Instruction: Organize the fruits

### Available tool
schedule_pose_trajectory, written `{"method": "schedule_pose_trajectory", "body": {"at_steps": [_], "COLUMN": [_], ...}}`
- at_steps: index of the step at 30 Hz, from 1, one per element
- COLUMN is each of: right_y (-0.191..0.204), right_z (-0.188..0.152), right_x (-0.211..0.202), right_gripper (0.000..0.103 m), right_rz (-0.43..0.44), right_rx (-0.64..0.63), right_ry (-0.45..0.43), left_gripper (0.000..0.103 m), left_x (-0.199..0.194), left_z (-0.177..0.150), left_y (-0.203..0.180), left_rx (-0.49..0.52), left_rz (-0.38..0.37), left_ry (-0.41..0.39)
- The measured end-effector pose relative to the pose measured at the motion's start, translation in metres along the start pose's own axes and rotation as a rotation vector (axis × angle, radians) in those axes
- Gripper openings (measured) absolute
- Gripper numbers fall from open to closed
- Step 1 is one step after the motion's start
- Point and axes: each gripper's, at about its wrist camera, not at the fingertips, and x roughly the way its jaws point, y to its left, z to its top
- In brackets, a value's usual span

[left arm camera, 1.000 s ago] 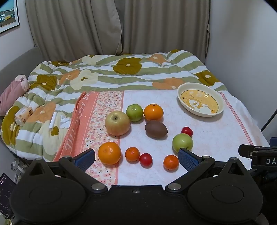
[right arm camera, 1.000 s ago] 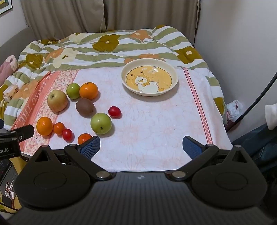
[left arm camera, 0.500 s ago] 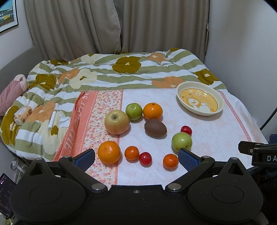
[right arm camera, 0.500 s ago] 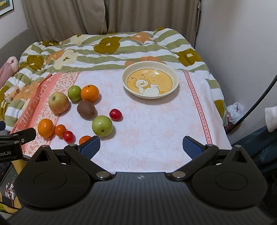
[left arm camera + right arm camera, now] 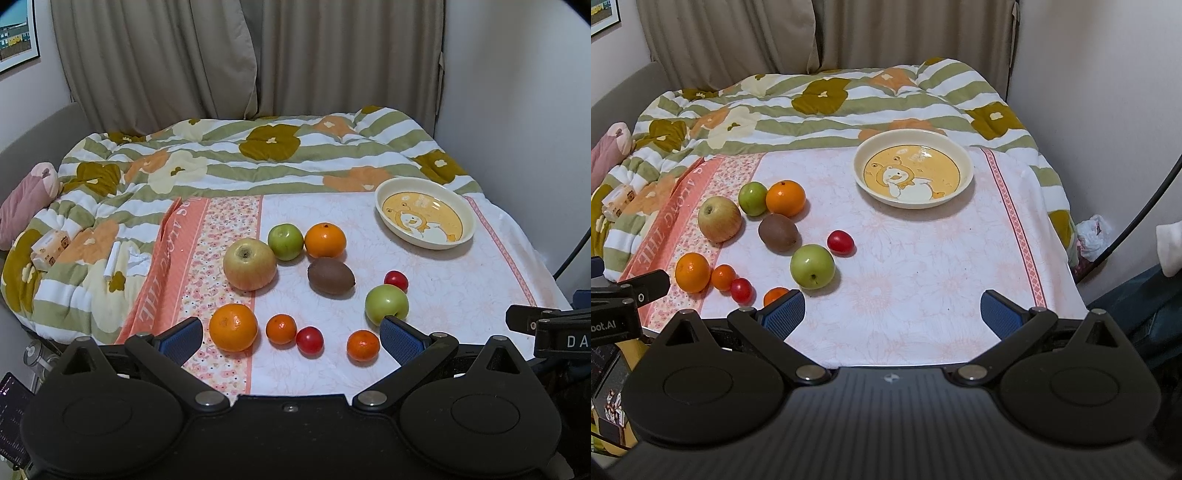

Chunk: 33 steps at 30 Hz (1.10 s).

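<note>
Several fruits lie on a pink-and-white cloth (image 5: 443,280): a big apple (image 5: 249,263), two green apples (image 5: 285,242) (image 5: 386,304), two oranges (image 5: 325,240) (image 5: 233,327), a kiwi (image 5: 331,276), small tangerines (image 5: 281,329) and red tomatoes (image 5: 309,340). An empty cream bowl (image 5: 424,212) with a bear print stands at the far right; it also shows in the right wrist view (image 5: 913,168). My left gripper (image 5: 291,338) is open above the near fruits. My right gripper (image 5: 892,312) is open over bare cloth, right of the green apple (image 5: 812,266).
The cloth lies on a bed with a flowered striped quilt (image 5: 229,158). A pink pillow (image 5: 26,199) and a small box (image 5: 50,247) lie at the left. Curtains (image 5: 258,55) hang behind, a wall stands at the right. A cable (image 5: 1137,221) runs by the bed's right edge.
Both grippers have drifted slightly; the views shift a little, with fruits and bowl sitting lower in the right wrist view. Nothing on the cloth has moved.
</note>
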Motion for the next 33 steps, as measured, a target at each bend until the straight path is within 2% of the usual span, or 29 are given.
{"method": "schedule_pose_trajectory", "body": {"at_steps": [33], "right_y": [0.0013], "right_z": [0.0012], "right_x": [-0.0011], "right_gripper": [0.103], "right_rz": [0.001], "right_rx": [-0.002], "right_ry": [0.001], "left_gripper": [0.103], "left_x": [-0.0015], "left_z": [-0.0005], "left_y": [0.0], "left_rx": [0.002], "left_rz": [0.006], "left_ry": [-0.003]}}
